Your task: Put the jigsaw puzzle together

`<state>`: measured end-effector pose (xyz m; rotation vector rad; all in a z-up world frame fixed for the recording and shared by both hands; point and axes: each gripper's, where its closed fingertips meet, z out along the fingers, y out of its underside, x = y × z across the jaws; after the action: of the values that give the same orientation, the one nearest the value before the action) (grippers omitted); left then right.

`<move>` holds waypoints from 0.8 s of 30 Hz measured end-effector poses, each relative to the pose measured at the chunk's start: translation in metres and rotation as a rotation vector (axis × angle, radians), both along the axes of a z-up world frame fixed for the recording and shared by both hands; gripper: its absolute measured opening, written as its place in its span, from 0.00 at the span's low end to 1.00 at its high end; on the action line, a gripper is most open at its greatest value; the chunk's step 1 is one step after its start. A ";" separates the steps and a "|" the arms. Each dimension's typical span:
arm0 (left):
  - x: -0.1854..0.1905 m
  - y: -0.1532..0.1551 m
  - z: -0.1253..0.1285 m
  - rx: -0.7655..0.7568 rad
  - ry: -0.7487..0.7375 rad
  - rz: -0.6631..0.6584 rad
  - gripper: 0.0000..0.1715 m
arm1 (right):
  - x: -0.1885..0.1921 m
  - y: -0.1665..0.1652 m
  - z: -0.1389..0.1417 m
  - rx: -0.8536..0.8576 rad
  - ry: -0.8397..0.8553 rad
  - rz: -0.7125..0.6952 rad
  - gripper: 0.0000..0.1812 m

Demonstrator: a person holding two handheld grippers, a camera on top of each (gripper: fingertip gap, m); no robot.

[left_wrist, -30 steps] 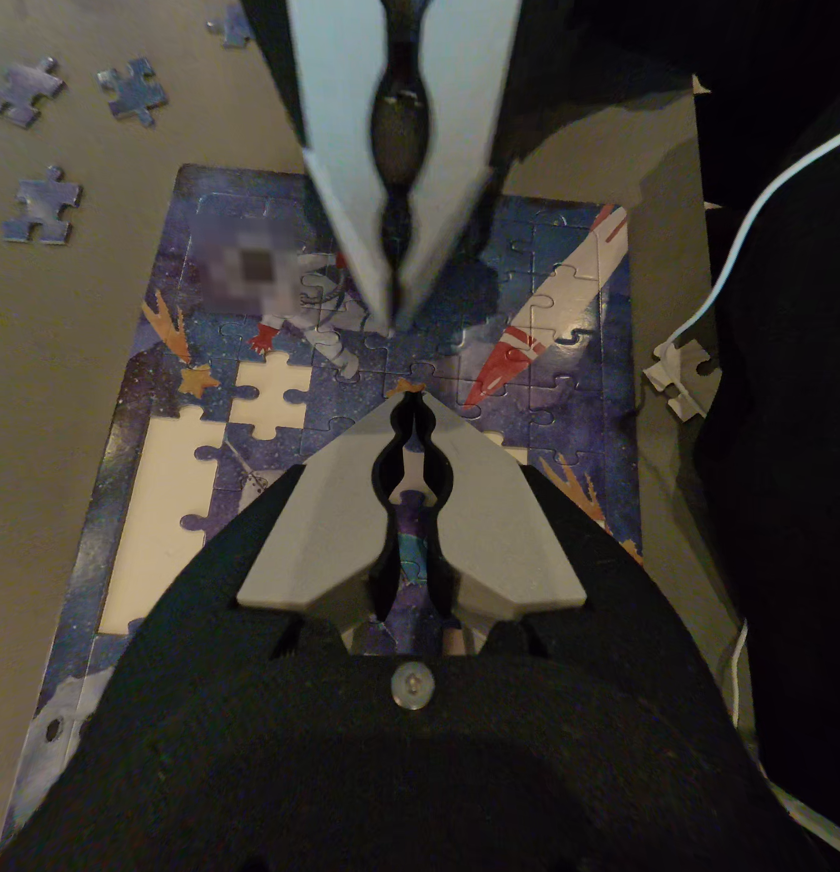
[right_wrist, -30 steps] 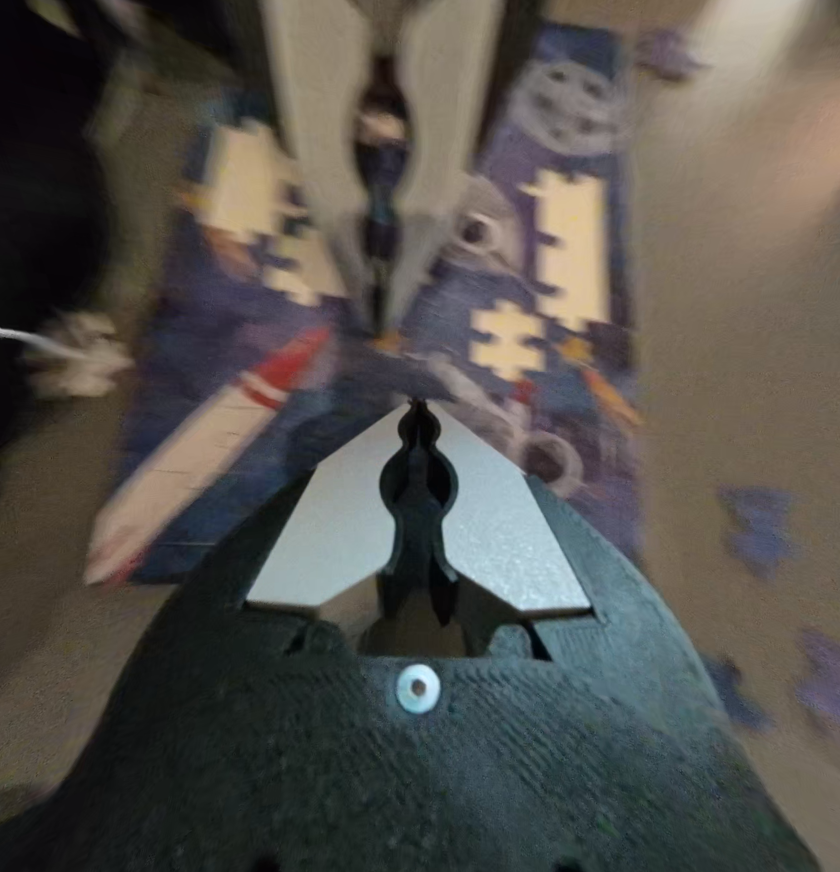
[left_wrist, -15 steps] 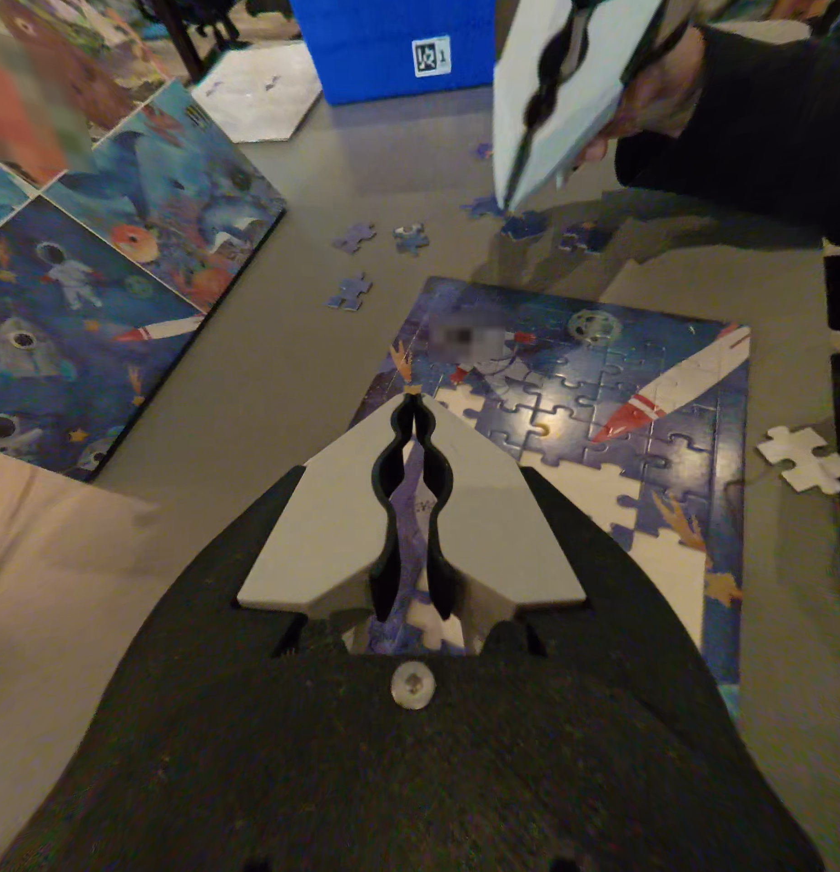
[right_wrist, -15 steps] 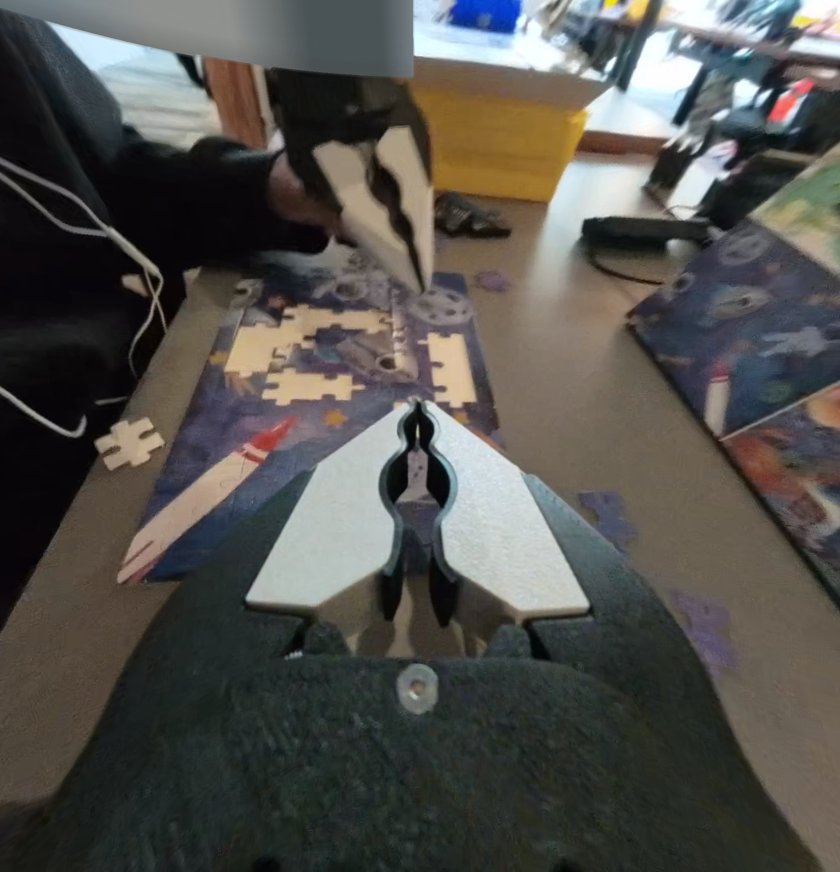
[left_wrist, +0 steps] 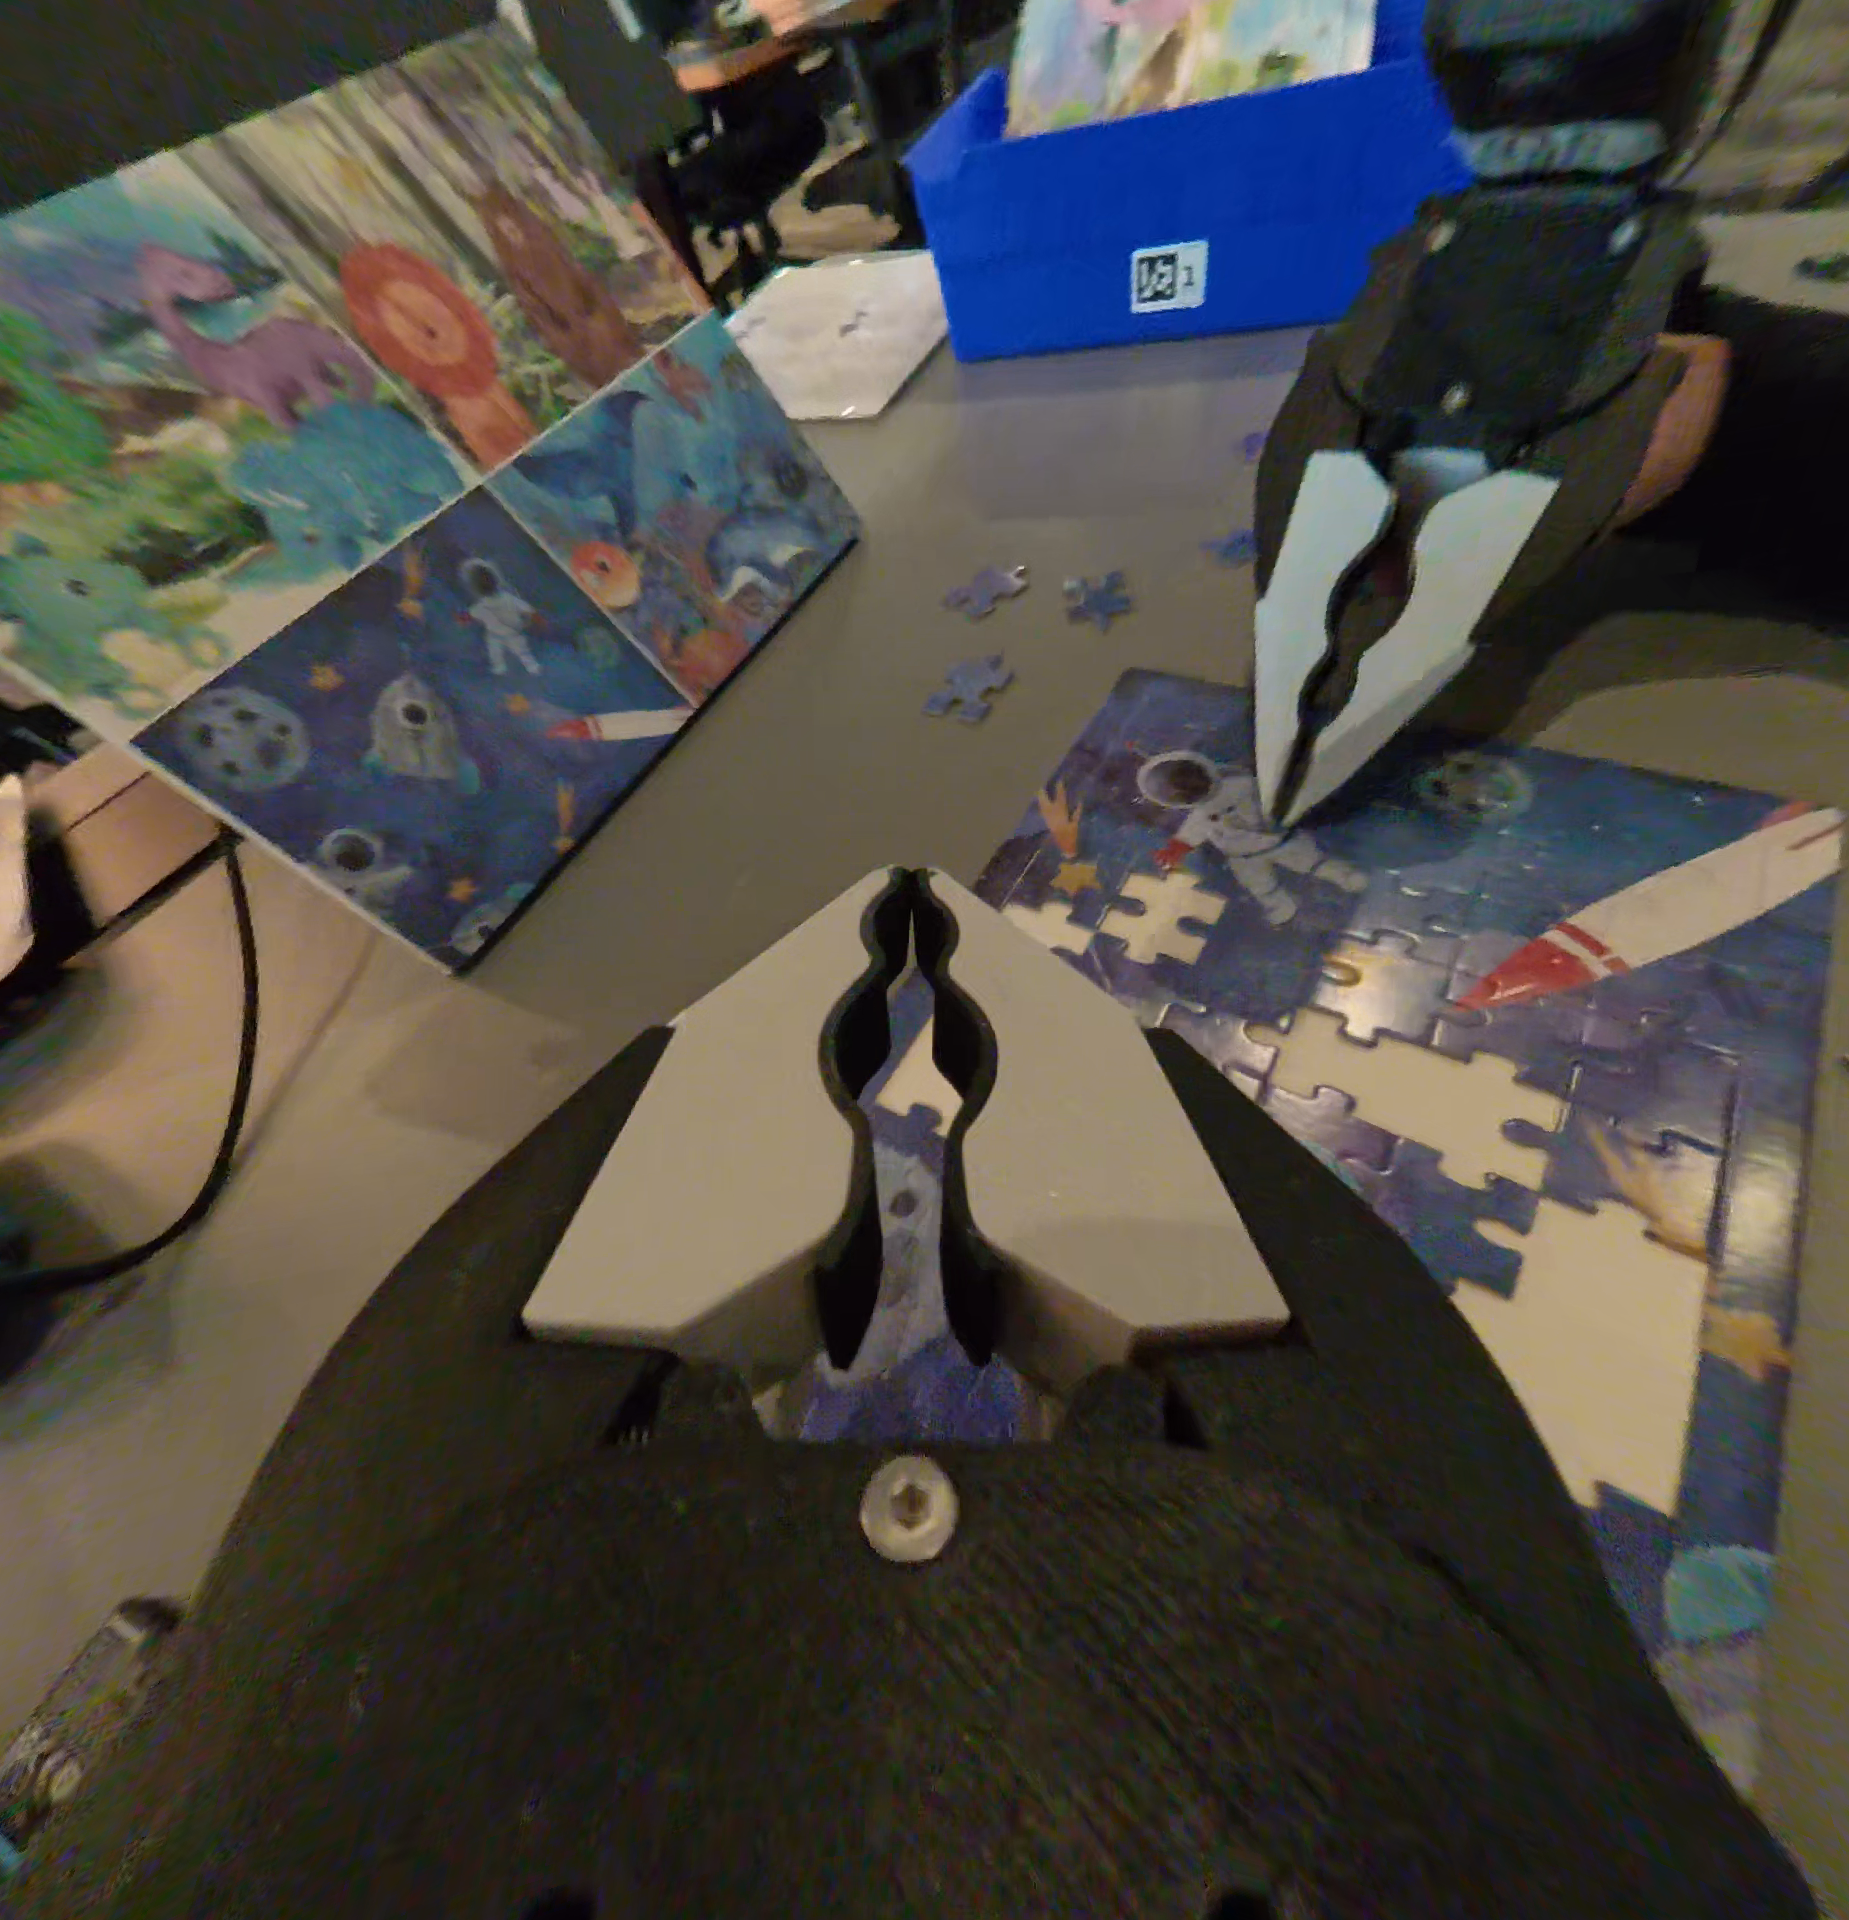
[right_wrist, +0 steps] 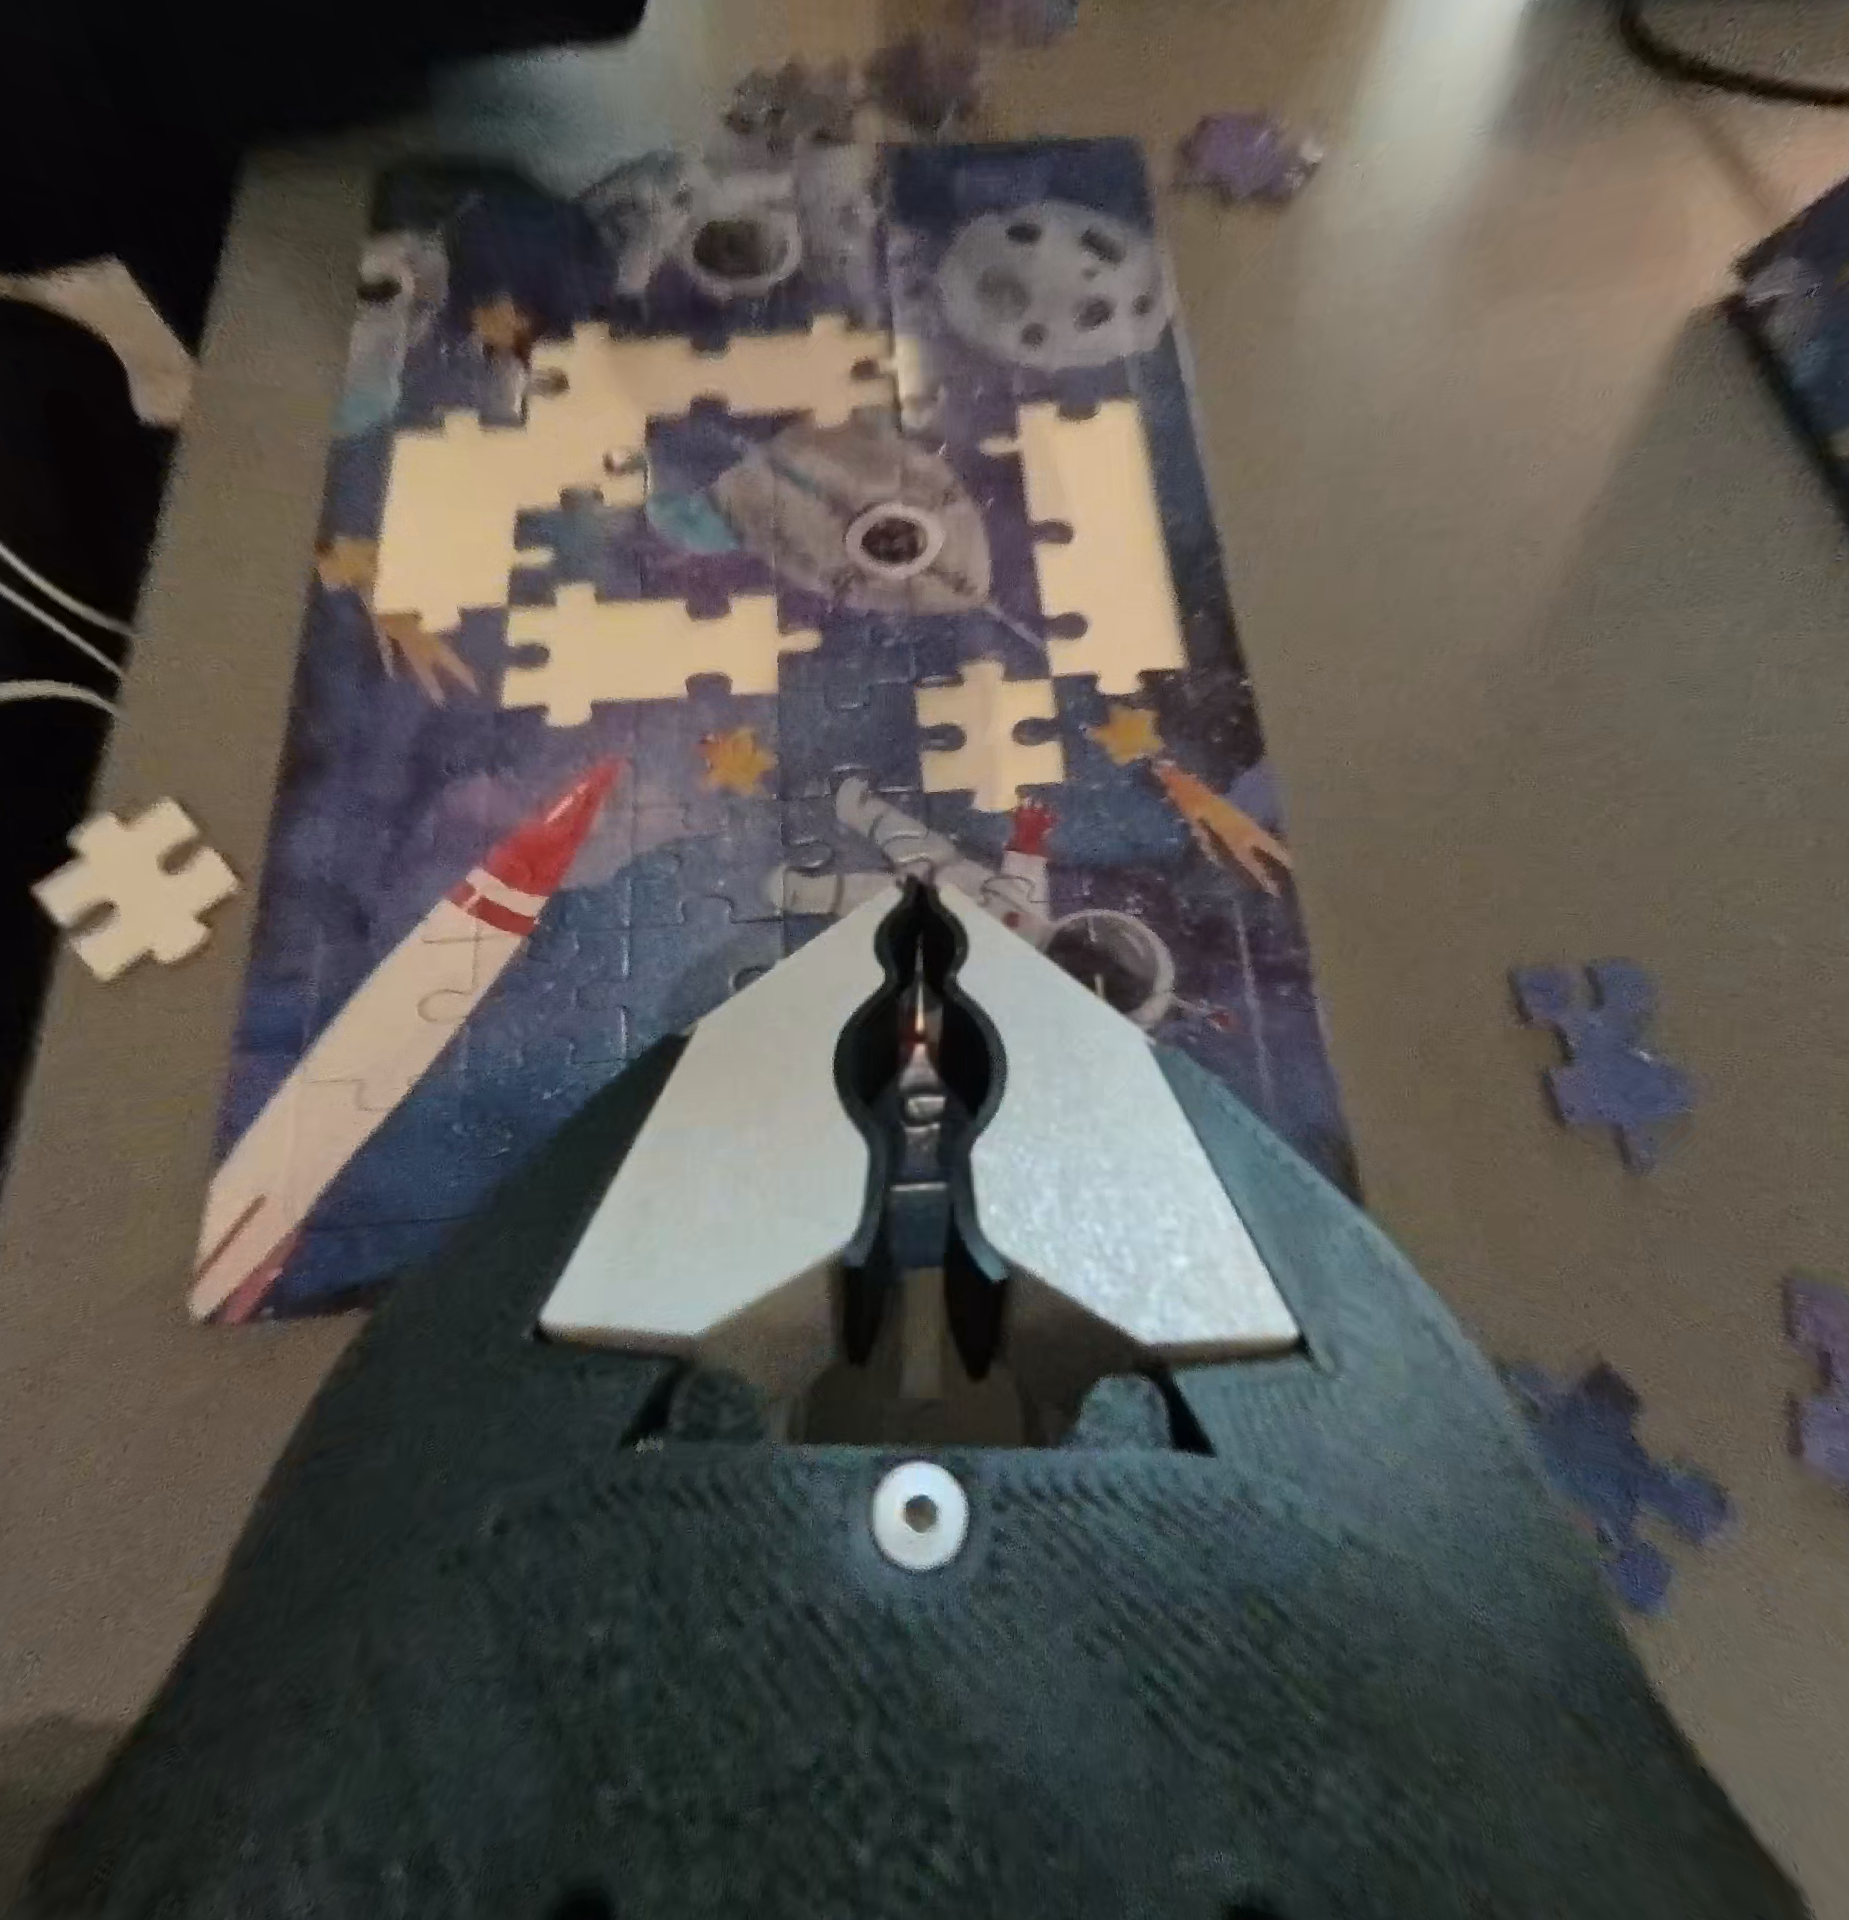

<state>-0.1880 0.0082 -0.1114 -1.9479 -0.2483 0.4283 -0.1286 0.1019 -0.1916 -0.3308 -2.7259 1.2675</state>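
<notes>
**Q:** What did you have nearest you?

**A:** My left gripper [left_wrist: 912,875], its fingers pressed together with nothing between the tips, hung just above the near-left edge of the jigsaw puzzle [left_wrist: 1419,1039]. The puzzle lay flat on the grey table [left_wrist: 795,790], a space scene with a rocket and an astronaut, several pale gaps showing where pieces were missing.

**Q:** And the other one?

**A:** My right gripper [left_wrist: 1286,816] stood over the puzzle's far side, tips together and down on the astronaut; from its own camera [right_wrist: 915,885] the tips looked closed too (whether they touched the surface or held just off it, I could not tell).

**Q:** Anything beyond the puzzle?

**A:** Loose blue pieces [left_wrist: 970,686] lay just past its far-left corner, and one pale, face-down piece [right_wrist: 135,902] sat beside its rocket edge. Left of the puzzle were finished picture boards [left_wrist: 411,582]; farthest beyond it stood a blue bin [left_wrist: 1190,229].
</notes>
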 end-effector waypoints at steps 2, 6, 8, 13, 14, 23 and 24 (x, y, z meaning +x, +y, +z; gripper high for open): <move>0.007 0.000 0.009 0.036 -0.025 -0.016 0.00 | -0.007 0.009 0.030 -0.146 0.017 -0.052 0.00; 0.010 -0.006 0.032 0.073 0.023 -0.005 0.00 | -0.032 0.067 0.073 -0.399 0.080 -0.238 0.00; 0.007 -0.011 0.031 0.052 0.039 0.011 0.00 | -0.043 0.095 0.064 -0.373 0.087 -0.331 0.00; 0.003 -0.014 0.019 0.034 0.002 -0.007 0.00 | -0.041 0.093 0.064 -0.400 0.071 -0.323 0.00; 0.003 -0.014 0.013 0.023 -0.005 -0.023 0.00 | -0.038 0.085 0.060 -0.364 0.073 -0.300 0.00; 0.003 -0.016 -0.027 0.007 -0.110 -0.151 0.00 | -0.003 0.015 -0.006 -0.022 -0.035 -0.087 0.09; 0.000 -0.017 -0.028 0.007 -0.113 -0.134 0.00 | -0.002 0.012 -0.007 -0.004 -0.018 -0.082 0.08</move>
<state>-0.1884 -0.0091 -0.1395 -1.9708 -0.1903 0.2295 -0.1310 0.1136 -0.1988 -0.4522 -2.6946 1.2542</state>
